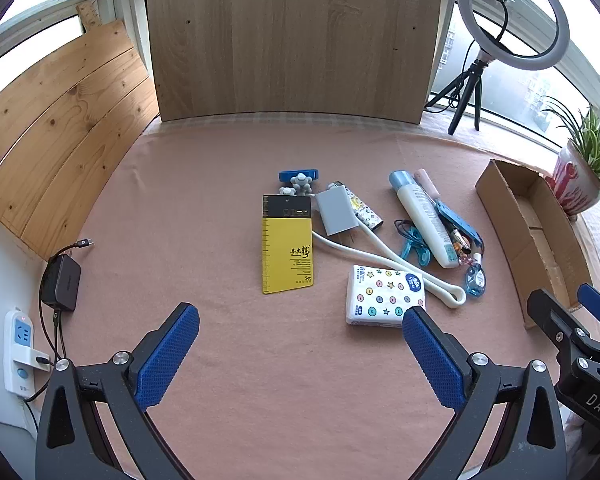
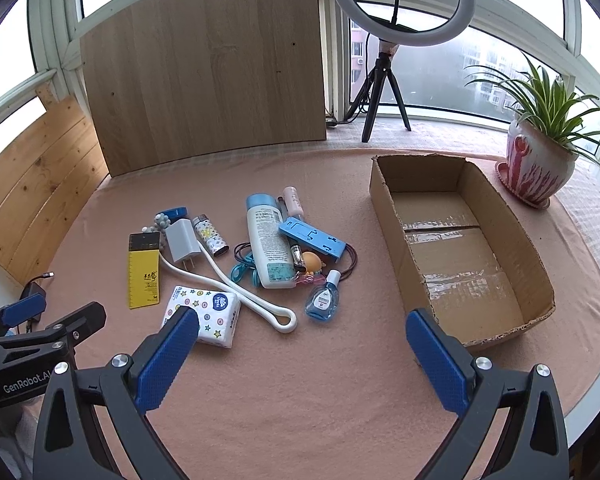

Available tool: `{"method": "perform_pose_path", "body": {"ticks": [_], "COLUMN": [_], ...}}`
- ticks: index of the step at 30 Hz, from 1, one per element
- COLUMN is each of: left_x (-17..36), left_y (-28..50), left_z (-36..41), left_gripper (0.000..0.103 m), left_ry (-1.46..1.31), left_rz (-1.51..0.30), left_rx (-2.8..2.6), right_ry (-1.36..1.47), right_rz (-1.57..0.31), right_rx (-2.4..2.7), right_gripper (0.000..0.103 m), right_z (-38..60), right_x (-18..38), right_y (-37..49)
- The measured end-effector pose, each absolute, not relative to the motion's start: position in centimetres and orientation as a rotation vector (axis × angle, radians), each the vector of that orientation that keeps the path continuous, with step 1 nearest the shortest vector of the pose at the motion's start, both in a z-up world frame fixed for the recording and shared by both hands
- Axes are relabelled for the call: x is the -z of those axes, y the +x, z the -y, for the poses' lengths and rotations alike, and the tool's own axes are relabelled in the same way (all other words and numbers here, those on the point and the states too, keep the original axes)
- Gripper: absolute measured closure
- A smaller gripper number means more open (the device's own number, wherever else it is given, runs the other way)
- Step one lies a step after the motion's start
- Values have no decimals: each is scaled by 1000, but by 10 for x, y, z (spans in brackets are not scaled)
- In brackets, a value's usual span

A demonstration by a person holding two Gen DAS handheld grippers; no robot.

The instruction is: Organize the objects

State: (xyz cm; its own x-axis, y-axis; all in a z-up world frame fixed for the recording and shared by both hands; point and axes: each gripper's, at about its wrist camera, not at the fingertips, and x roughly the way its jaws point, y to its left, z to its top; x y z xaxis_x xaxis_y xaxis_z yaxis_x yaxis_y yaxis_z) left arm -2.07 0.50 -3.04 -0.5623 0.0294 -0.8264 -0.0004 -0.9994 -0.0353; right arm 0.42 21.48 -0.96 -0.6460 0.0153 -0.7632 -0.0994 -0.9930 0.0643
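Observation:
A heap of small items lies mid-table: a yellow and black card (image 1: 286,245) (image 2: 144,272), a white charger plug (image 1: 336,210) (image 2: 183,245) with its cable (image 2: 256,304), a tissue pack (image 1: 384,295) (image 2: 204,312), a white lotion bottle (image 1: 422,218) (image 2: 269,242), a blue phone stand (image 2: 312,238) and a small blue bottle (image 2: 323,298). An empty cardboard box (image 1: 528,232) (image 2: 460,248) stands to their right. My left gripper (image 1: 300,322) hovers open before the heap. My right gripper (image 2: 302,328) is open too, between tissue pack and box.
A wooden board (image 2: 204,68) leans at the back, and a ring light on a tripod (image 2: 384,60) stands beside it. A potted plant (image 2: 540,152) sits behind the box. A power strip (image 1: 18,348) and a black adapter (image 1: 62,282) lie at the table's left edge.

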Motion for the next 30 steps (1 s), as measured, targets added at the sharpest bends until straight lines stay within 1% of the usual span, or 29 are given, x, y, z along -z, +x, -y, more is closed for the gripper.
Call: {"method": "perform_pose_path", "body": {"ticks": [30], "left_x": [37], "left_y": [-26], "left_z": [1], "left_gripper": [0], "left_ry": [-1496], "left_rz": [51], "left_rx": [-2747], "right_ry": [-1325], "right_rz": [-141], "right_rx": [-2785], "right_gripper": [1], "right_z": [-210], "right_x": [17], "right_y": [-2]}}
